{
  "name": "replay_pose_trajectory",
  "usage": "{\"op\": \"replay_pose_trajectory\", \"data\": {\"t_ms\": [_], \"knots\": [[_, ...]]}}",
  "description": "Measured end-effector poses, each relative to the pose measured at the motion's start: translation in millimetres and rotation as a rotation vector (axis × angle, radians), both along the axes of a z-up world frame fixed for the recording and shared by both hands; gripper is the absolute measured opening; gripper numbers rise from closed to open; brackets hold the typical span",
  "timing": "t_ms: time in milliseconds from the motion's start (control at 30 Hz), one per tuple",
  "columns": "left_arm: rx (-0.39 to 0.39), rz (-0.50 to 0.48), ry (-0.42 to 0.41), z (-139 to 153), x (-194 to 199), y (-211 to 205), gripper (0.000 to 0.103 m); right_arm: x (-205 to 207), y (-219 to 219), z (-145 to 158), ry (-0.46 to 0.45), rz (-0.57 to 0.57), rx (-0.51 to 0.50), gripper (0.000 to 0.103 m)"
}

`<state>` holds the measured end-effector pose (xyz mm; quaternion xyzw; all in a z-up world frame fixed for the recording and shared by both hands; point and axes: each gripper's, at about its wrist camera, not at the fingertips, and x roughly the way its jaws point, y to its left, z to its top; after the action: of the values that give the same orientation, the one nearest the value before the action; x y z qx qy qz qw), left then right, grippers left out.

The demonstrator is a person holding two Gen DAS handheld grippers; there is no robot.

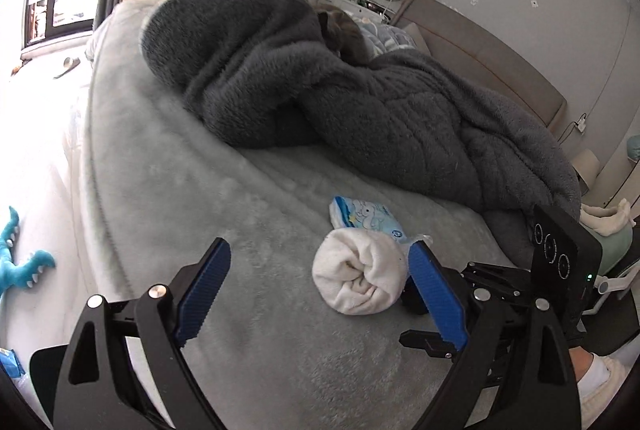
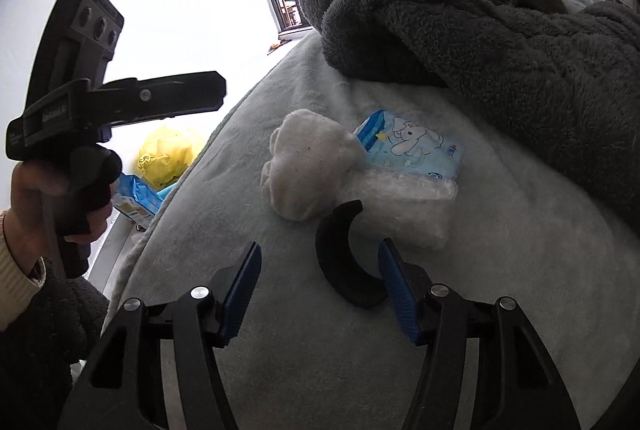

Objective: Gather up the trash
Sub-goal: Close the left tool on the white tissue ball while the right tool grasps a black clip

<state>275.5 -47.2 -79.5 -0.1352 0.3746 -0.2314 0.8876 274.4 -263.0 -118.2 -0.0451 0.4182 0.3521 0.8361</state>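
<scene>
Blue tissue packet point(image 2: 416, 149) lies on the bed point(image 2: 280, 310) beside a rolled white sock point(image 2: 304, 165); both the left tongs point(image 1: 320, 294) and the right tongs point(image 2: 320, 290) stand wide, empty

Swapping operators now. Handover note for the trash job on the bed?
Left tool: open, empty, over the bed.
Right tool: open, empty, black curved piece lies by its right finger.
Things: rolled white sock, blue cartoon tissue pack and clear plastic wrap bunched mid-bed; yellow bag off the bed's left edge.
Done: nothing picked up.
Left: grab the trash, bag it.
</scene>
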Motion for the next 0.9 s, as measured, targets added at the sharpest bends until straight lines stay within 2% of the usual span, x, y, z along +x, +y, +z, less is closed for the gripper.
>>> {"op": "replay_pose_trajectory", "data": {"t_ms": [167,400,467,600,667,900], "knots": [[-0.021,-0.012,0.039,-11.0,12.4,-10.8,0.092,2.5,-8.0,2.2,-0.002,-0.002,0.032,0.059],[-0.030,-0.030,0.075,-21.0,19.7,-20.1,0.091,1.8,-4.8,-1.9,0.011,0.009,0.017,0.049],[-0.028,-0.039,0.079,-23.0,20.5,-24.4,0.090,1.4,-3.8,-4.1,0.014,0.009,0.012,0.045],[-0.023,-0.059,0.086,-26.2,20.9,-31.0,0.089,-0.5,-0.7,-6.2,0.013,0.010,-0.008,0.027],[-0.027,-0.068,0.091,-27.8,21.1,-33.1,0.085,-0.1,-0.8,-4.8,0.012,0.006,-0.014,0.022],[-0.022,-0.117,0.109,-32.0,19.7,-45.3,0.069,-6.8,-1.3,-0.8,-0.001,0.004,-0.056,0.021]]}}
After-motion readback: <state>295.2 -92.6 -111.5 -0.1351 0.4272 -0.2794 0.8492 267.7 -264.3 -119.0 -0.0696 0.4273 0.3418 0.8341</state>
